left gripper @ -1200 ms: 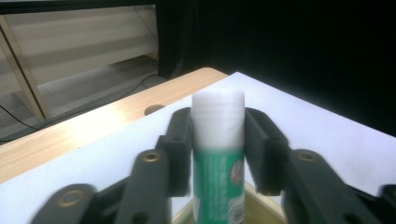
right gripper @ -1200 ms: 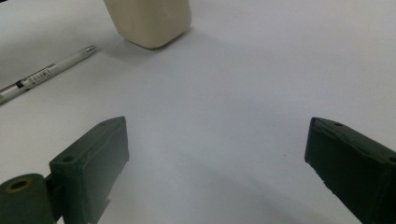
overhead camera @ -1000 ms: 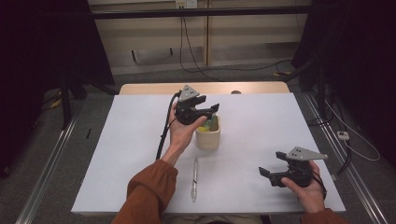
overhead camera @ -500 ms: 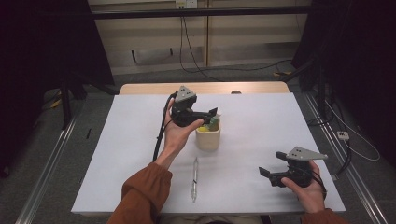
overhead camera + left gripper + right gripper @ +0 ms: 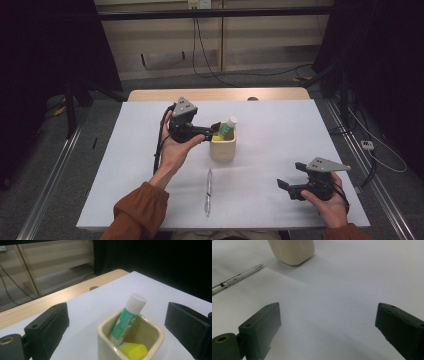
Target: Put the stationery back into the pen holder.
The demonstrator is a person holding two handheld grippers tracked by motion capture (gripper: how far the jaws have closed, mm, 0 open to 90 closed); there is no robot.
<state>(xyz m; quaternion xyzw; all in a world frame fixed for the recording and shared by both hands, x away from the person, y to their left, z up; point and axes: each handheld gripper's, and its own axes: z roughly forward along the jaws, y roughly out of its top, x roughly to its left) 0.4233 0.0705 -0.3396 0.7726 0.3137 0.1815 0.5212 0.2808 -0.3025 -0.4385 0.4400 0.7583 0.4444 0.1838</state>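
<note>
White covering lay over the worktop (image 5: 125, 165), with a wooden edge and dark curtains beyond. At the left, the left gripper (image 5: 212, 131) hung just beside the cream cup (image 5: 223, 147), level with its rim. Its fingers (image 5: 53, 322) had just been opening and stood wide apart, with nothing pressed between them; in the left gripper view the cup sat in the gap. Inside the cup a green glue stick (image 5: 126, 320) leaned upright with its white cap above the rim, and a yellow thing (image 5: 133, 351) lay low beside it. Nearer the person, a pen (image 5: 208, 192) lay flat on the covering, apart from the cup. At the right, the right gripper (image 5: 287, 187) rested low near the worktop's front edge, its fingers (image 5: 262, 327) spread over bare covering.

By the look of it, the glue stick had been dropped into the cup and the left hand was clearing away. The pen seemed the next thing to collect, calling for a low, flat approach across its barrel.
</note>
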